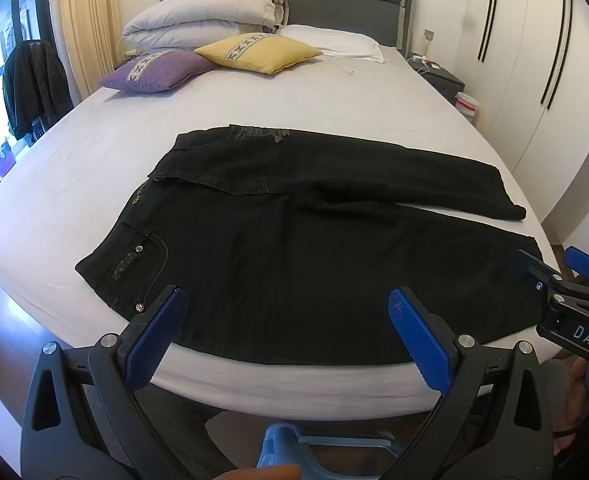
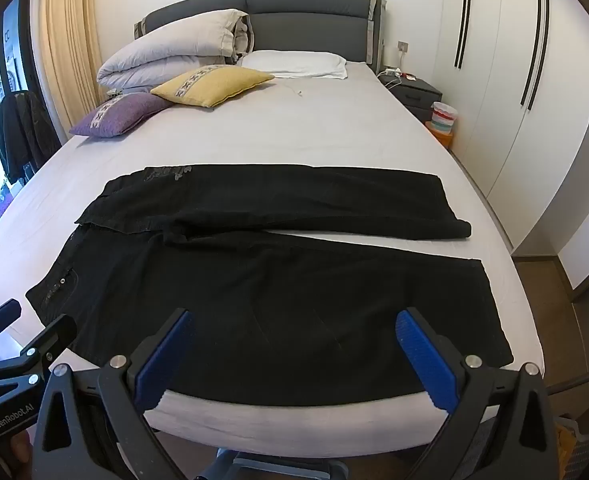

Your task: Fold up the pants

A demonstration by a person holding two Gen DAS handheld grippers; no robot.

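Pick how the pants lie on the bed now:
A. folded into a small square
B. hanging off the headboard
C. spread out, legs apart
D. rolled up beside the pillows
C: the pants lie flat on the bed, bare sheet showing between the two legs.

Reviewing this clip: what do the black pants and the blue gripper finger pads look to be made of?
The black pants look like matte denim or heavy cotton twill: contrast pocket stitching and metal rivets at the pocket, stiff flat drape. The blue pads on the left gripper and right gripper look like moulded rubber or plastic, with a fine dimpled grip texture; which one is unclear.
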